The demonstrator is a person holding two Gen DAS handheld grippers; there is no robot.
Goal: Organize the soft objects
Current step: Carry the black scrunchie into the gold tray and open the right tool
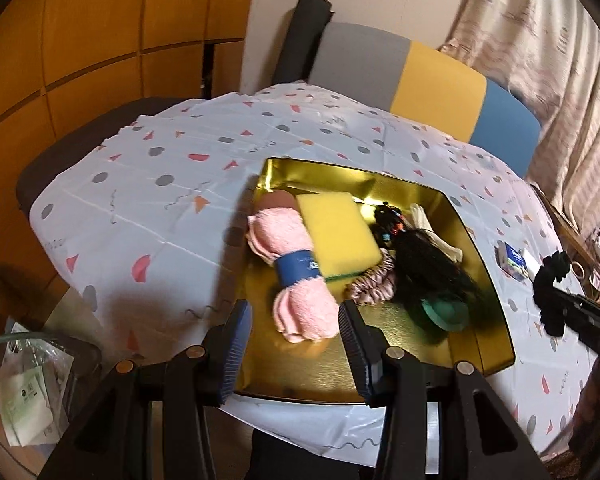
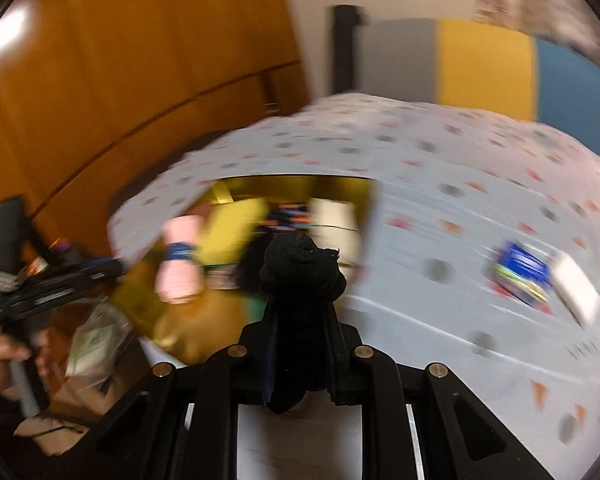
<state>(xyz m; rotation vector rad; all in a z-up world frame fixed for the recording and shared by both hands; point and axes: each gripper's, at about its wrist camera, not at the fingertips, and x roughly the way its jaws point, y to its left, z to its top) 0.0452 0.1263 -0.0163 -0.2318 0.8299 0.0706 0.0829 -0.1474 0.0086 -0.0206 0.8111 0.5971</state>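
A gold tray [image 1: 488, 288] on the patterned tablecloth holds a rolled pink towel [image 1: 296, 280] with a blue band, a yellow sponge [image 1: 338, 232], a striped scrunchie [image 1: 370, 288], a black-haired doll [image 1: 424, 256] and a green round thing [image 1: 446, 312]. My left gripper [image 1: 296, 340] is open above the tray's near edge, its jaws either side of the towel's near end. My right gripper [image 2: 300, 304] is shut on a black soft cloth [image 2: 300, 272], held above the table beside the tray [image 2: 180, 336]; it also shows in the left wrist view [image 1: 552, 292]. The right view is blurred.
A blue packet [image 1: 514, 260] and a white object [image 1: 532, 262] lie on the tablecloth [image 1: 160, 208] right of the tray. A grey, yellow and blue chair back [image 1: 432, 76] stands behind the table. Bags [image 1: 28, 396] lie on the floor at the left.
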